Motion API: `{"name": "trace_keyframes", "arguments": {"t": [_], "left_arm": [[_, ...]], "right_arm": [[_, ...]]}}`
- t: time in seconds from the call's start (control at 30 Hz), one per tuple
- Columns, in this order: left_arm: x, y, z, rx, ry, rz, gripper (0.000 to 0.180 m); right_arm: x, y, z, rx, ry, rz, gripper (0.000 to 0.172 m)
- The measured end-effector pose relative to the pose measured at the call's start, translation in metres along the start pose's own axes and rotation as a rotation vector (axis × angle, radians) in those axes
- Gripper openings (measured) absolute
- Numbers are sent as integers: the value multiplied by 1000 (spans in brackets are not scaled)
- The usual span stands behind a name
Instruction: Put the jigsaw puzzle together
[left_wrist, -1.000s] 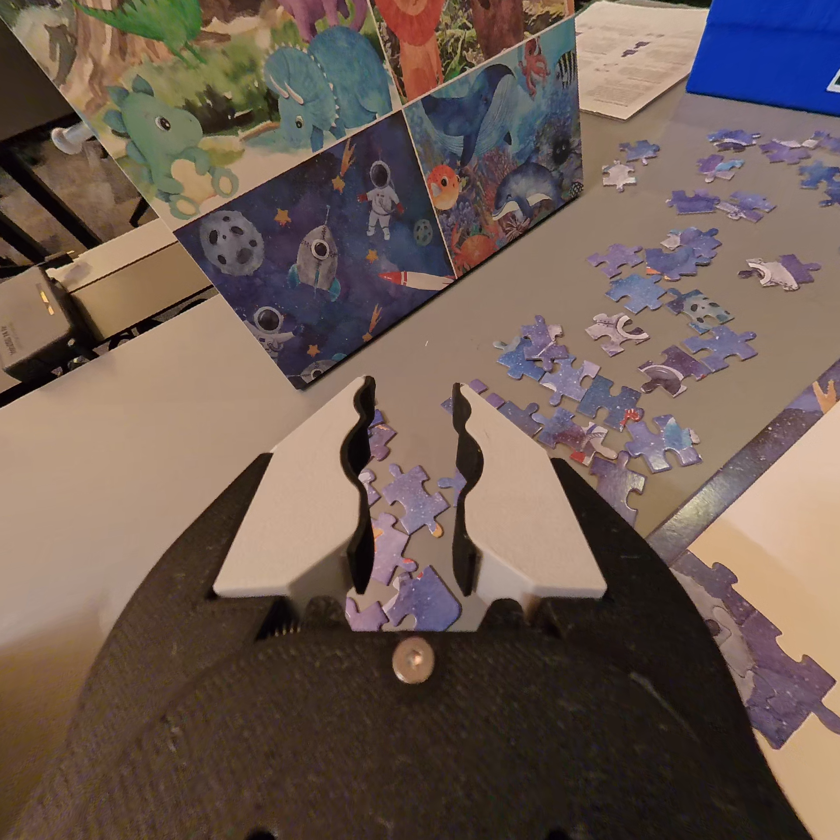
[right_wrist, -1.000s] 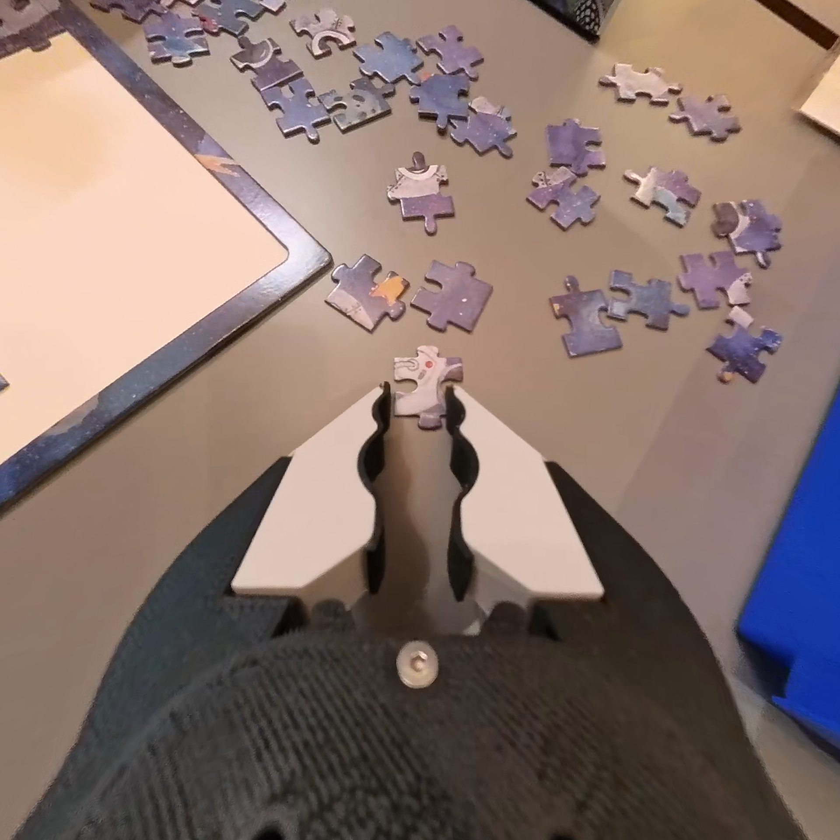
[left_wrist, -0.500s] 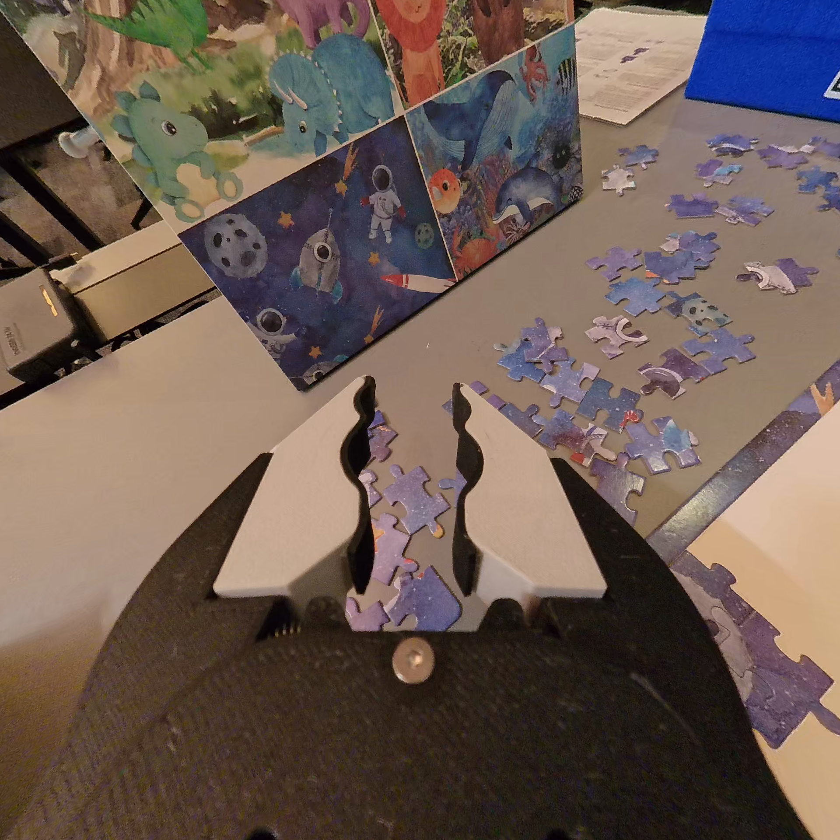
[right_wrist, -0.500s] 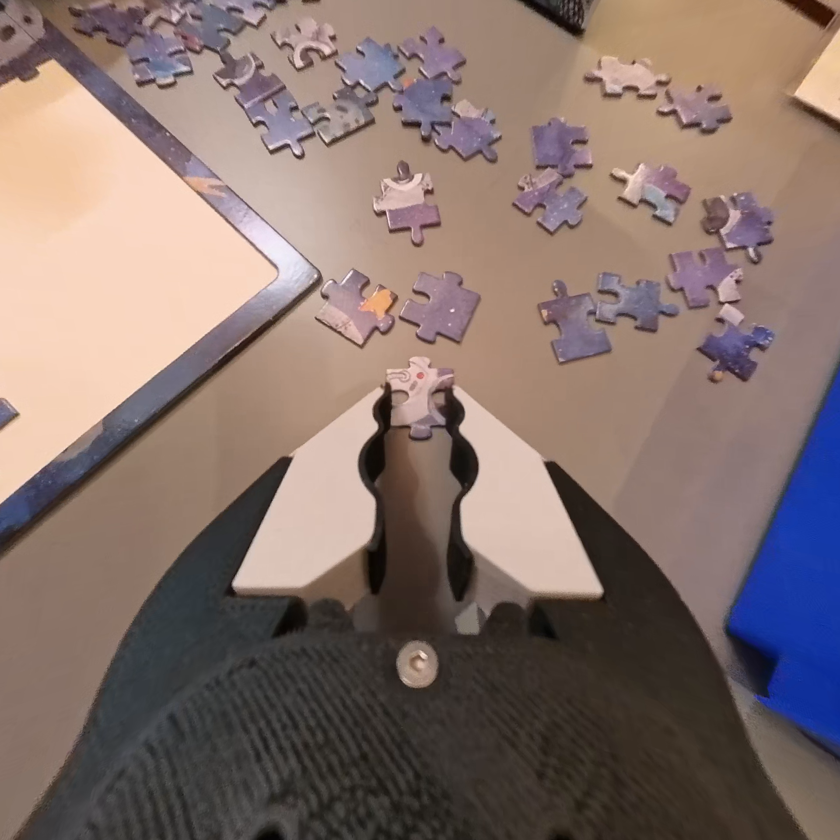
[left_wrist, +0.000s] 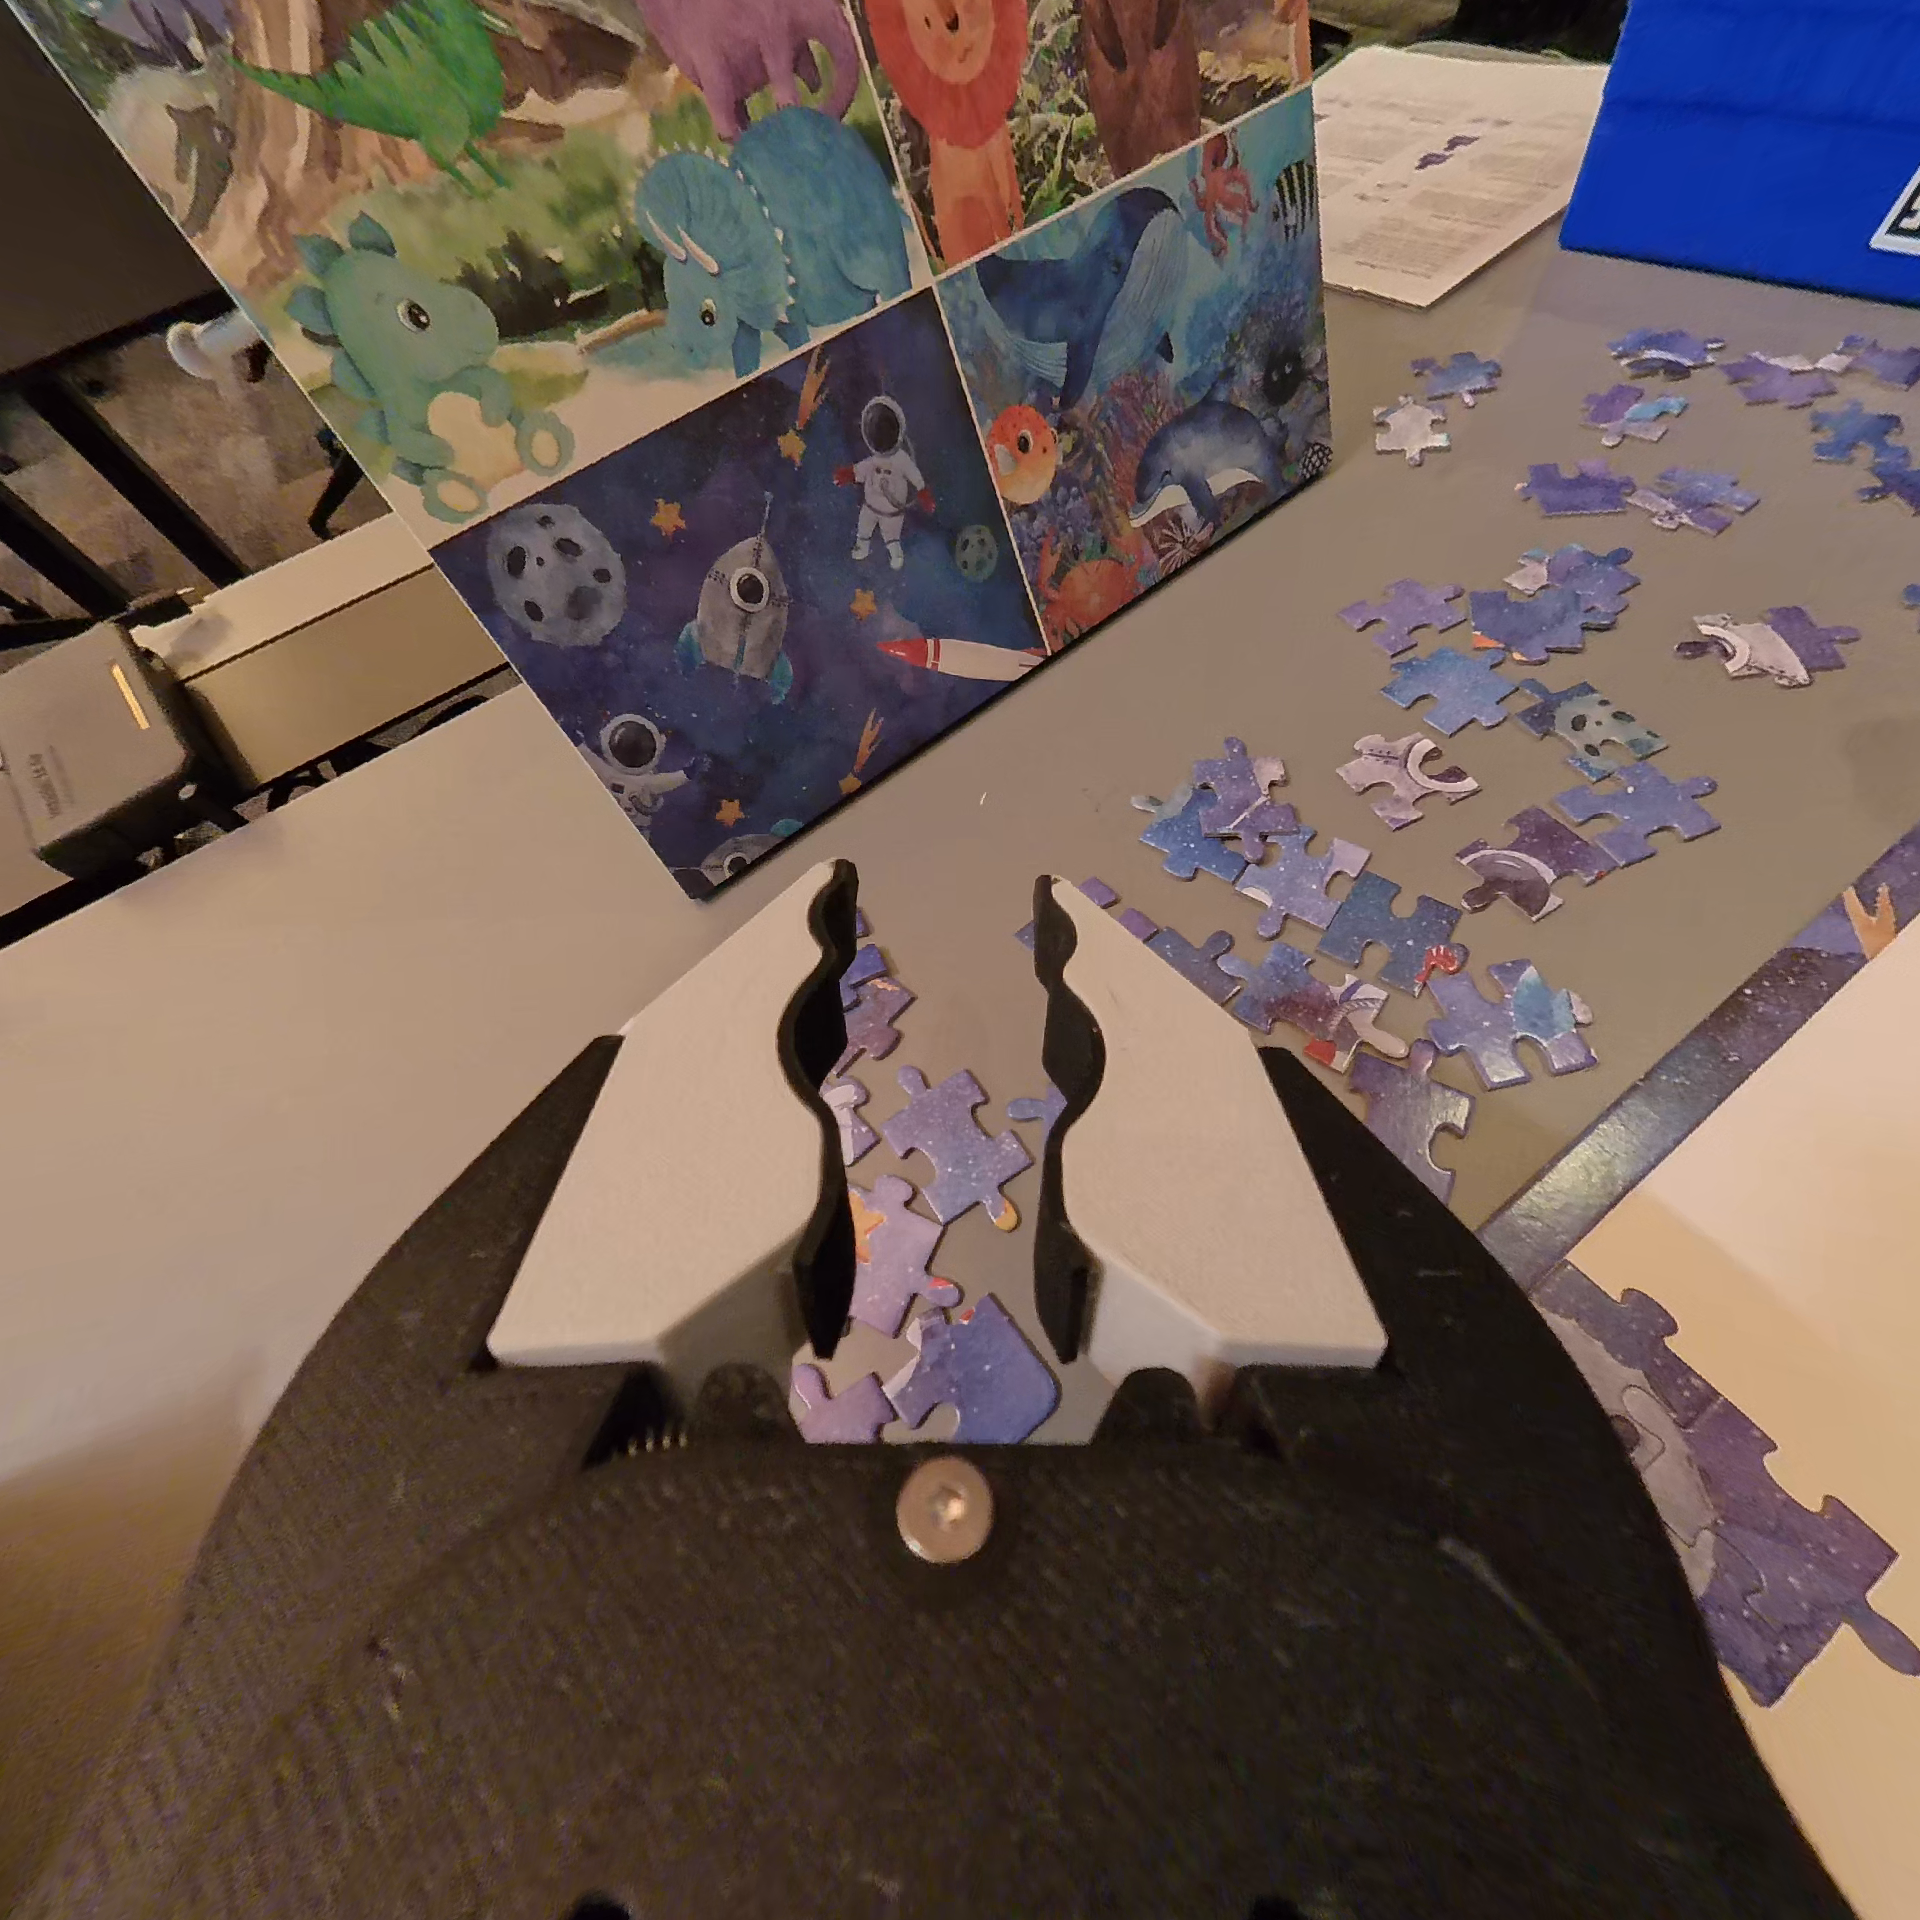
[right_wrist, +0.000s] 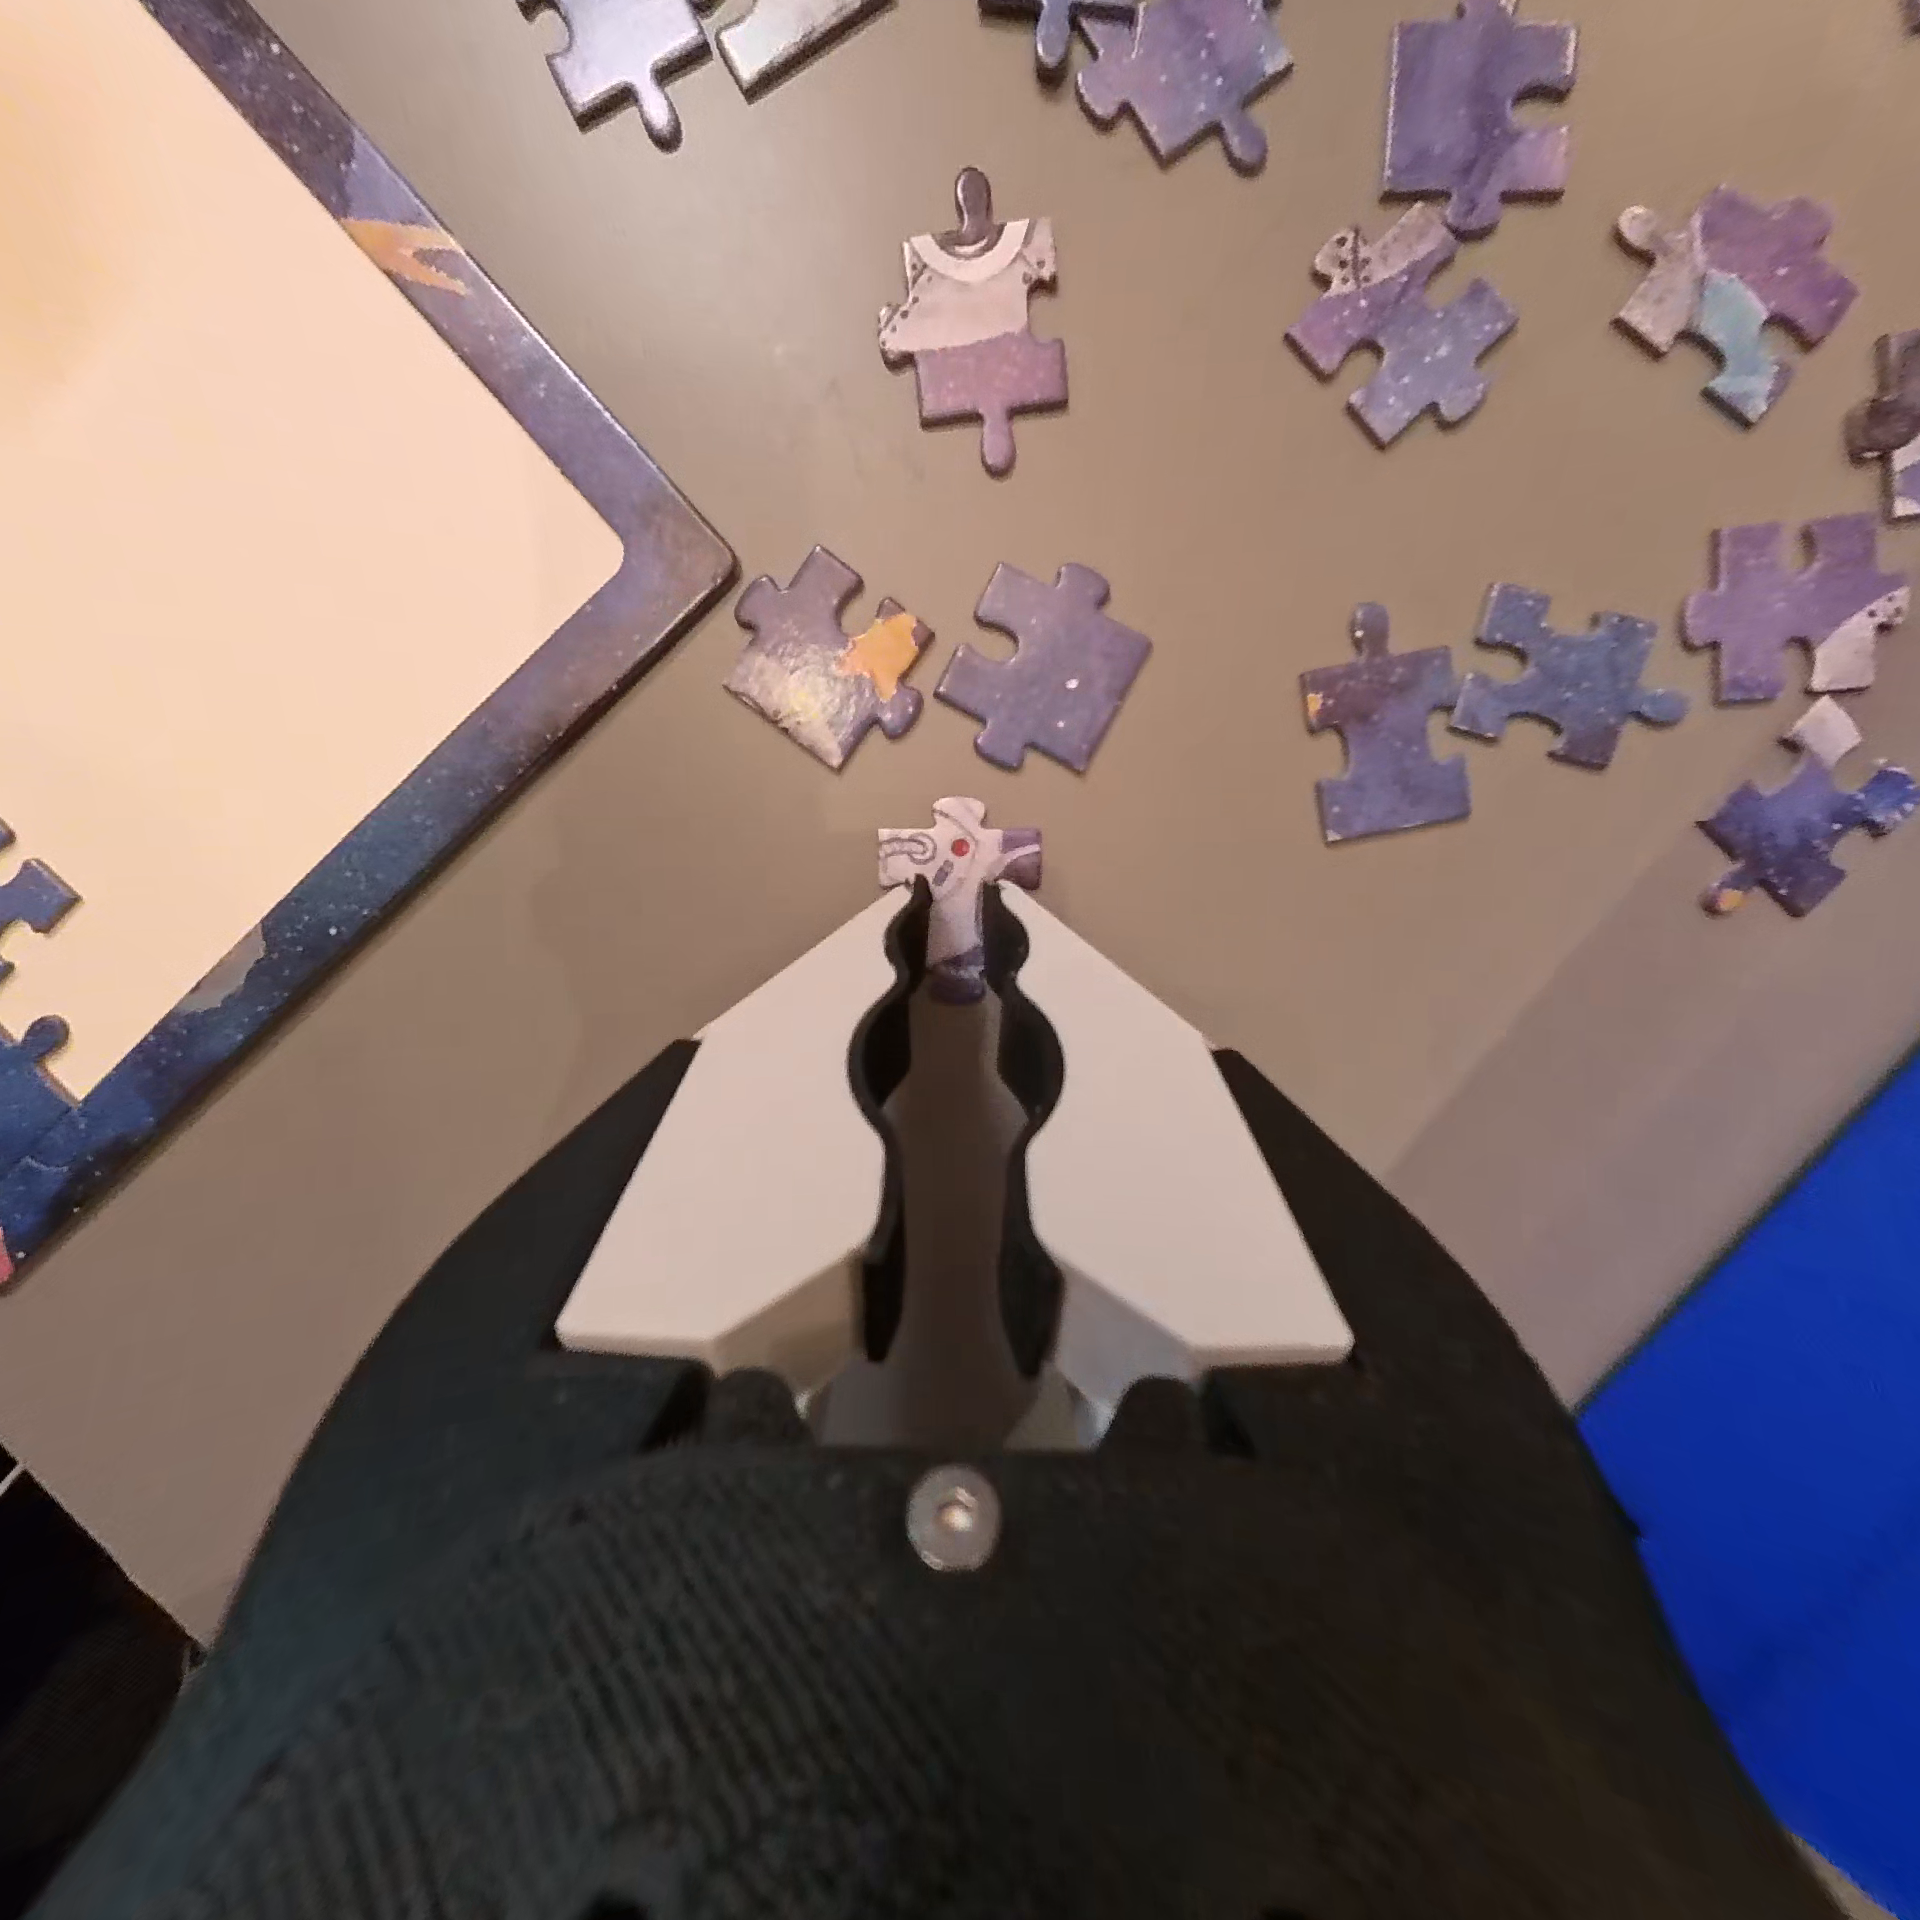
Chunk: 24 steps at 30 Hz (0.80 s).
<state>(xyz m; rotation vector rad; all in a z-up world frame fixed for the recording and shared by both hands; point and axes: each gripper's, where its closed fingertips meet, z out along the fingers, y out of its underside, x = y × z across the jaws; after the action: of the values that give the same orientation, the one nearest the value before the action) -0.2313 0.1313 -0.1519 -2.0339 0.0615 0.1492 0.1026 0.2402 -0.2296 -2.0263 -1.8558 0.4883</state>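
One white-and-purple puzzle piece (right_wrist: 958, 868) sits pinched by its lower tab in our right hand-held gripper (right_wrist: 958, 914), its pads nearly closed on it, above the grey desk (right_wrist: 1195, 997) just short of two loose purple pieces (right_wrist: 1044, 670). Our left hand-held gripper (left_wrist: 945, 904) hangs partly open and bare over scattered pieces (left_wrist: 951, 1143), near the picture box (left_wrist: 748, 582) and puzzle frame (right_wrist: 416, 831).

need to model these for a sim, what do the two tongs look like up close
Both match: the left tongs and right tongs have two pale grey wedge-shaped fingers lined with wavy black pads, on a rounded, coarse-textured black body with one silver screw. No cables, markings or sleeves visible.
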Motion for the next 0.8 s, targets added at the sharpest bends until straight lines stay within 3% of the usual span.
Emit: {"name": "trace_keyframes", "arguments": {"t": [0.4, 0.53, 0.67, 0.8], "left_arm": [[1, 0, 0, 0, 2, 0, 32], [1, 0, 0, 0, 1, 2, 32], [1, -2, -2, 10, 4, -2, 32], [2, -4, -2, 15, 8, -1, 32]], "right_arm": [[-24, -15, -13, 136, -72, -7, 0], [-23, -24, -18, 143, 7, -68, 0], [-5, -14, -11, 133, 22, -19, 36], [-3, -3, -2, 117, -29, 1, 43]]}}
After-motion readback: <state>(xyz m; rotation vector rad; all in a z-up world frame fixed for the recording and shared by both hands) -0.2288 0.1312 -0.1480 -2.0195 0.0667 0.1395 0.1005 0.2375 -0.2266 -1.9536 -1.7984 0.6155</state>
